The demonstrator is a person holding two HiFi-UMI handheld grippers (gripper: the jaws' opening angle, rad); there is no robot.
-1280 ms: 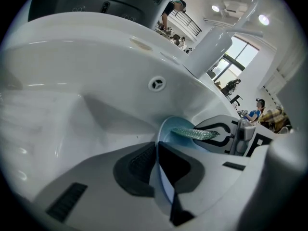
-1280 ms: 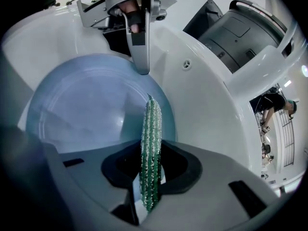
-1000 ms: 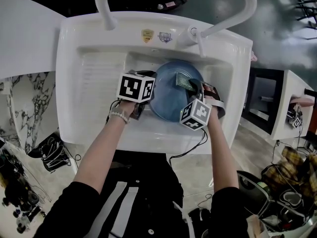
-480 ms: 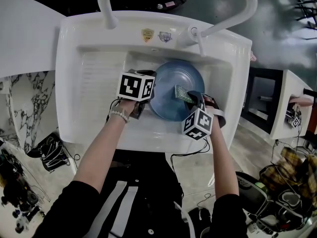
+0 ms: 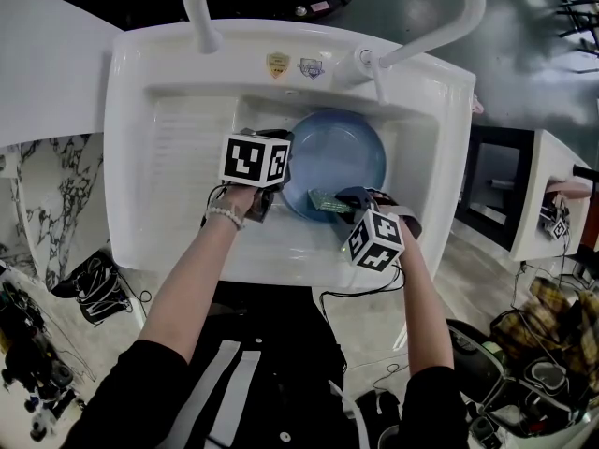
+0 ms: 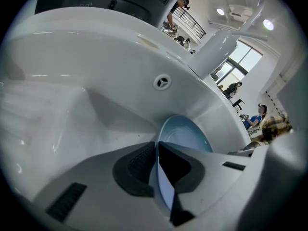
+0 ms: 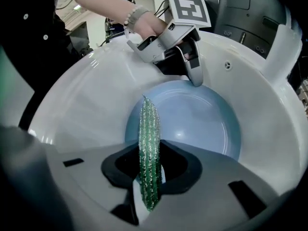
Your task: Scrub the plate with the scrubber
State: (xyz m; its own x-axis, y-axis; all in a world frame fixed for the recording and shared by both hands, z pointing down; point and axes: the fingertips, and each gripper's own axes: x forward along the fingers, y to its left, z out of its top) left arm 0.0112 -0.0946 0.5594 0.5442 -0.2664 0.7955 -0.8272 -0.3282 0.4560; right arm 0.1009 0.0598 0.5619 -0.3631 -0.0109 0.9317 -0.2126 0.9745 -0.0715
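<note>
Plate [image 5: 342, 162] rim pinched by left gripper [image 6: 157, 146] fingers; right gripper [image 7: 147, 153], clamping scrubber [image 7: 148, 119], hides near edge.

No word, number or brand name is showing clearly enough to be read. Two small stickers are sitting side by side on the back rim of the sink [image 5: 131, 157]. One is a yellow sticker [image 5: 278, 65] shaped like a shield and the other is a blue-and-white sticker [image 5: 312, 69]; whatever print they are carrying is coming out too small to make out. The marker cube [image 5: 255, 161] on the left gripper [image 6: 156, 150] and the second marker cube [image 5: 376, 240] on the right gripper [image 7: 149, 150] are displaying black-and-white square patterns (coded blocks, not letters or digits).
</note>
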